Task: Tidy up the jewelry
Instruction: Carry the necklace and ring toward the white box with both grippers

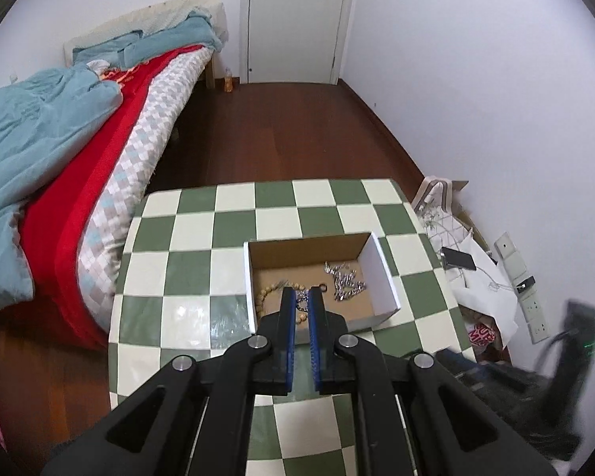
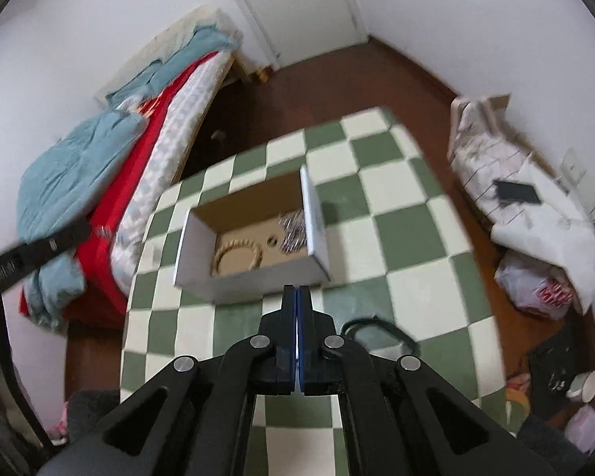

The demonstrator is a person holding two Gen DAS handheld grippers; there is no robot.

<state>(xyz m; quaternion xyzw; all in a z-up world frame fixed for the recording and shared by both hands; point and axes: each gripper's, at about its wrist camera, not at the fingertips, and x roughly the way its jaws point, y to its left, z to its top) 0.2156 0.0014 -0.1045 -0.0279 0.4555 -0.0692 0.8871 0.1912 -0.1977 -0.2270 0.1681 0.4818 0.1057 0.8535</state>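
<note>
Left wrist view: left fingers (image 1: 287,307) pinch a small silvery piece (image 1: 303,304); right fingers (image 2: 289,303) pressed together, empty.

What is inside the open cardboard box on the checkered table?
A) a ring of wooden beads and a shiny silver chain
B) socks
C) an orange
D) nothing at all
A: in the right wrist view the box holds a bead bracelet and a silver chain on its brown floor.

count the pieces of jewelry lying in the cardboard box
3 visible. A wooden bead bracelet lies at the box's left, a small dark ring in the middle, and a silver chain pile against the right wall. The near wall may hide more.
</note>
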